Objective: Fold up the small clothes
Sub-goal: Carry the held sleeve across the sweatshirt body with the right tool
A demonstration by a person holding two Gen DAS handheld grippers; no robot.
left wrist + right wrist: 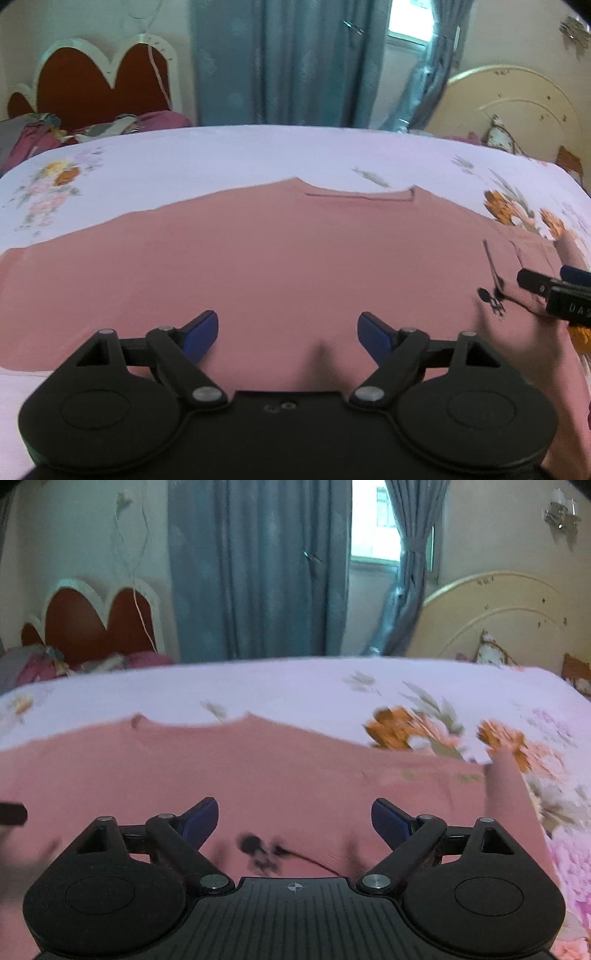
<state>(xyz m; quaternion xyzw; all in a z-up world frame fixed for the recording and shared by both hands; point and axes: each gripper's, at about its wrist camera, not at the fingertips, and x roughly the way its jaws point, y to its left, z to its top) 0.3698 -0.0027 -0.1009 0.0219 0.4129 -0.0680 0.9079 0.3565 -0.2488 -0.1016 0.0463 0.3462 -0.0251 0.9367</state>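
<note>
A pink shirt (258, 258) lies spread flat on the floral bed sheet (221, 158), neckline at the far side, with a small black print (493, 295) near its right part. My left gripper (288, 334) is open and empty, hovering over the shirt's near middle. The right gripper (554, 291) shows at the right edge of the left wrist view, over the shirt's right side. In the right wrist view the right gripper (294, 821) is open and empty above the shirt (258, 775), with the black print (258, 849) just below its fingers.
The bed sheet (295, 686) extends beyond the shirt on all sides. A red heart-shaped headboard (99, 85) and bedding stand at the far left, blue curtains (288, 59) behind, and a cream round headboard (517, 107) at the far right.
</note>
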